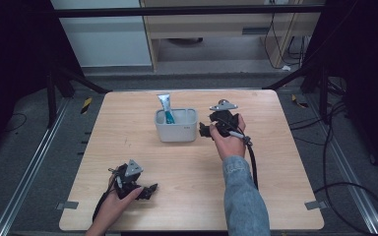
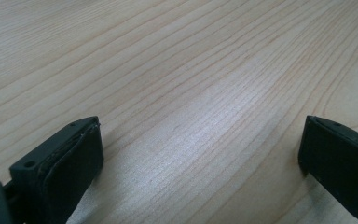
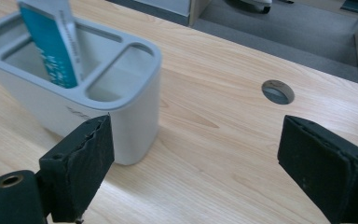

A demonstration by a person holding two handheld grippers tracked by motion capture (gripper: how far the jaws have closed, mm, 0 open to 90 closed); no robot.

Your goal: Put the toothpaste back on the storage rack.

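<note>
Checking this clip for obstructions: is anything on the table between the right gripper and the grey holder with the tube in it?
Nothing visible. The right gripper, jaws open and empty, sits just beside the grey holder, with bare table between them. The tube stands inside the holder's left compartment.

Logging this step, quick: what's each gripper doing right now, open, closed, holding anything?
Left gripper: open, empty, low over the table.
Right gripper: open, empty, beside the grey holder.

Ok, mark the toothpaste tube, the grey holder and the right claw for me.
toothpaste tube (image 1: pixel 166 105): high view, upper body above the rim.
grey holder (image 1: pixel 176 132): high view, front wall.
right claw (image 3: pixel 193 170): right gripper view, midway between the open jaws.
</note>
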